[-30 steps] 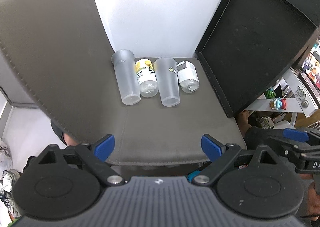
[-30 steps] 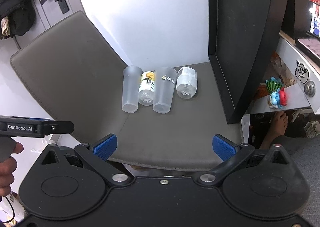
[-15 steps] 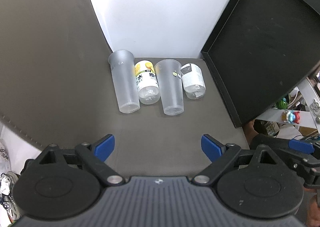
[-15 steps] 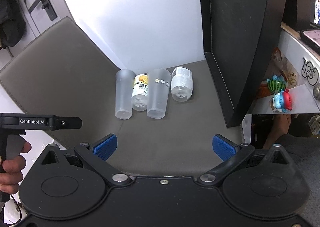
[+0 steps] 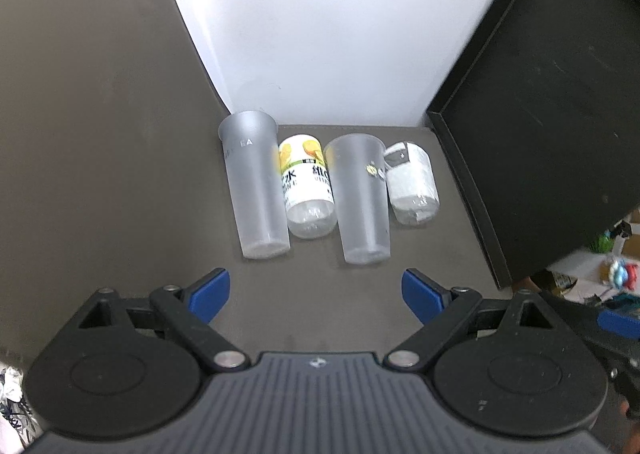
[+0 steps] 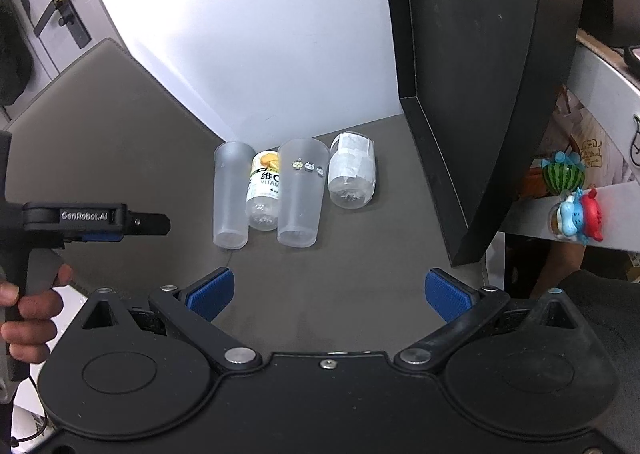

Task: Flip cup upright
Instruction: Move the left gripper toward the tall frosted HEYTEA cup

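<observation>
Two frosted plastic cups lie on their sides on a grey chair seat (image 5: 304,306), bases toward me. The left cup (image 5: 256,186) also shows in the right wrist view (image 6: 231,194). The right cup (image 5: 362,198) carries small stickers (image 6: 301,192). My left gripper (image 5: 316,294) is open and empty, just short of the cups' bases. My right gripper (image 6: 328,294) is open and empty, a little farther back. The left gripper also shows from the side in the right wrist view (image 6: 132,222).
A yellow-labelled bottle (image 5: 306,190) lies between the cups. A white-labelled bottle (image 5: 412,186) lies right of them. A black tray (image 5: 552,142) leans upright at the seat's right edge. The chair back (image 5: 92,134) rises on the left. A white wall stands behind.
Both grippers have moved forward toward the cups, which now look larger. The cups and bottles have not moved. Both grippers stay open.
</observation>
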`<state>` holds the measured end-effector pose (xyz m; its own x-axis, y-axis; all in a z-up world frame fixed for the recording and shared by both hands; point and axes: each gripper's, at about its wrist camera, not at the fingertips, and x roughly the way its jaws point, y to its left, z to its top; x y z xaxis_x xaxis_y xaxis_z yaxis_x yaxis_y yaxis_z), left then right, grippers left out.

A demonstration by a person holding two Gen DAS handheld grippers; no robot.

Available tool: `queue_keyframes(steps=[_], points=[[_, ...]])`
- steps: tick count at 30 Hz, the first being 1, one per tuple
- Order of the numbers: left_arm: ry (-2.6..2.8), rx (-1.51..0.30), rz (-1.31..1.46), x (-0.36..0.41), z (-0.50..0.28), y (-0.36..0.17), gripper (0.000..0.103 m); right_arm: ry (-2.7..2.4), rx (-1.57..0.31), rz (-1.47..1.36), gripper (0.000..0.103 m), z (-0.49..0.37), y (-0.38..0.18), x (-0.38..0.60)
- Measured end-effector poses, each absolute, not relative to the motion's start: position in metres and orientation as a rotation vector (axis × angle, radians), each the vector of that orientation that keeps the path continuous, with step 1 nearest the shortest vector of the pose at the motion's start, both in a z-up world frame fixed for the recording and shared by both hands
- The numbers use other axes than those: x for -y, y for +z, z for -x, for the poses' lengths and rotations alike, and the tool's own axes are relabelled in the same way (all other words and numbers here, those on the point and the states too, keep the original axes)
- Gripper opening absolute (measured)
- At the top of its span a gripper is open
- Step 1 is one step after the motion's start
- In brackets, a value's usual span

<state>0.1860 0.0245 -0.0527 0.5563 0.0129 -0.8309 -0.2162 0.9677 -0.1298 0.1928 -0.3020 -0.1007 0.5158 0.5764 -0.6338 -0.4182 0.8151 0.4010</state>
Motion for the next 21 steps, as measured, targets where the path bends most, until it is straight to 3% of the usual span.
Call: queue_keyframes(steps=[21], points=[[0.227, -1.039, 0.220, -0.042, -0.258, -0.095, 0.091, 0.585, -0.828, -0.284, 0.103, -0.232, -0.124, 0.294]])
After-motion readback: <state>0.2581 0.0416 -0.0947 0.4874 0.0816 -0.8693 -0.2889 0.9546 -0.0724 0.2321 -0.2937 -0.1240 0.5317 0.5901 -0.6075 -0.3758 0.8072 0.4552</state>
